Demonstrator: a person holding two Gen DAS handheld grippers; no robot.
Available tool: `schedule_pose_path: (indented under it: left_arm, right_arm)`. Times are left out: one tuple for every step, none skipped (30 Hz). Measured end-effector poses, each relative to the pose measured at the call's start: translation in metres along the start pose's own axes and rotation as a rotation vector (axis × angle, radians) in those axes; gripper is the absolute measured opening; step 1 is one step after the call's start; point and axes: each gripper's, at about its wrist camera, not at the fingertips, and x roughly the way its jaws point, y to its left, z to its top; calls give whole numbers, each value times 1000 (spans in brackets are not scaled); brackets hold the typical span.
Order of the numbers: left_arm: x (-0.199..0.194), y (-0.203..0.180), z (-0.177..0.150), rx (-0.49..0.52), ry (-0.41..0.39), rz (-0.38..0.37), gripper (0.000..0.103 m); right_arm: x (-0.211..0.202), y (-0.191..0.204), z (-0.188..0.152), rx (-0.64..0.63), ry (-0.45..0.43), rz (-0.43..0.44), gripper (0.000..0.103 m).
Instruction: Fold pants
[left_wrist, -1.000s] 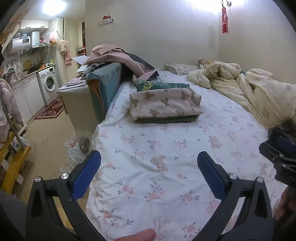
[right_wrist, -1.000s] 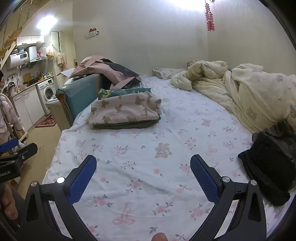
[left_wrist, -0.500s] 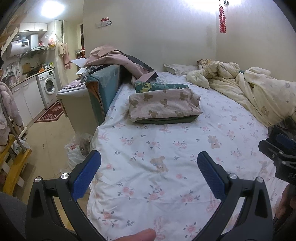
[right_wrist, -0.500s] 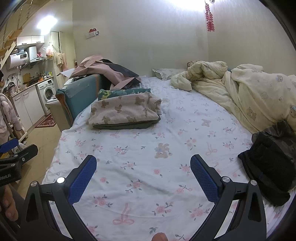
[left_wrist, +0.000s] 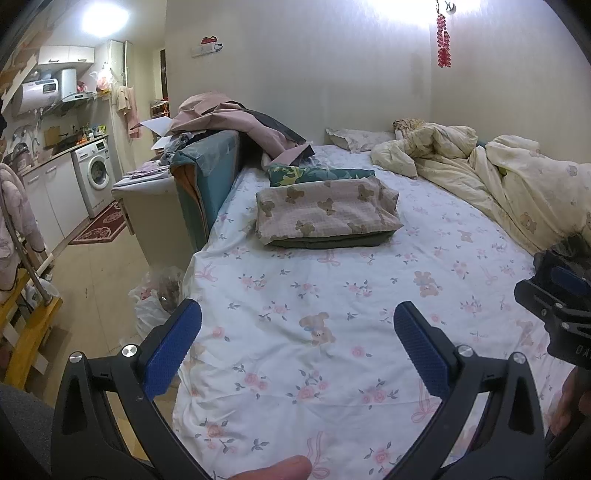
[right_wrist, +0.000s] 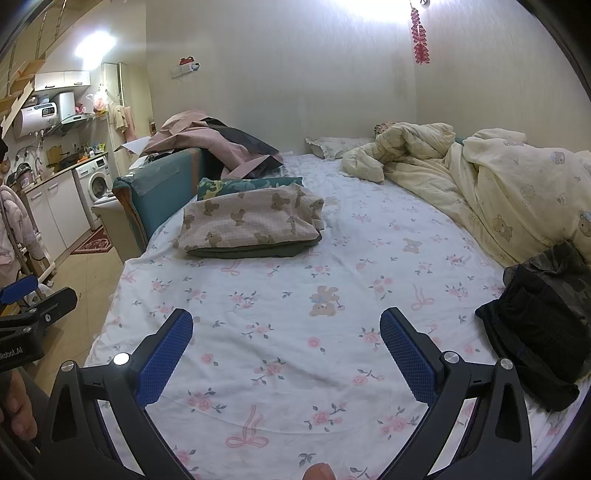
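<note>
Left gripper (left_wrist: 297, 334): wide apart, holding nothing, over the bed sheet (left_wrist: 332, 295).
Right gripper (right_wrist: 286, 334): wide apart, holding nothing.
Dark pants (right_wrist: 543, 328): bunched up on the sheet, right side.

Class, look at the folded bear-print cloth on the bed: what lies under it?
Under the bear-print cloth a dark green folded layer shows along its front edge, resting on the floral sheet. How far it extends beneath is covered.

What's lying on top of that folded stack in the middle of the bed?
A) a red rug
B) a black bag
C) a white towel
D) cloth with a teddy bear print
D: the top layer of the folded stack is pinkish cloth printed with brown teddy bears, resting on a dark green layer on the flowered bed sheet.
</note>
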Motion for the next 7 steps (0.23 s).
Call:
schedule_pose_path:
  left_arm:
    - [0, 0, 0, 1, -1, -1, 103]
    - [0, 0, 0, 1, -1, -2, 103]
    - [-1, 0, 0, 0, -2, 1, 103]
    - [-1, -1, 0, 0, -2, 3, 103]
    - [-1, -1, 0, 0, -3, 2, 103]
    - [-1, -1, 0, -4, -1, 2, 103]
    - [-1, -1, 0, -4, -1, 2, 103]
  right_arm:
    - [0, 0, 0, 1, 0, -1, 103]
    - [0, 0, 1, -1, 0, 1, 103]
    - [0, 1, 1, -2, -1, 1, 103]
    - [0, 1, 2, -4, -1, 4, 103]
    - [0, 2, 2, -4, -1, 3, 103]
    - [0, 2, 2, -4, 0, 3, 103]
    - [0, 2, 2, -3, -1, 3, 103]
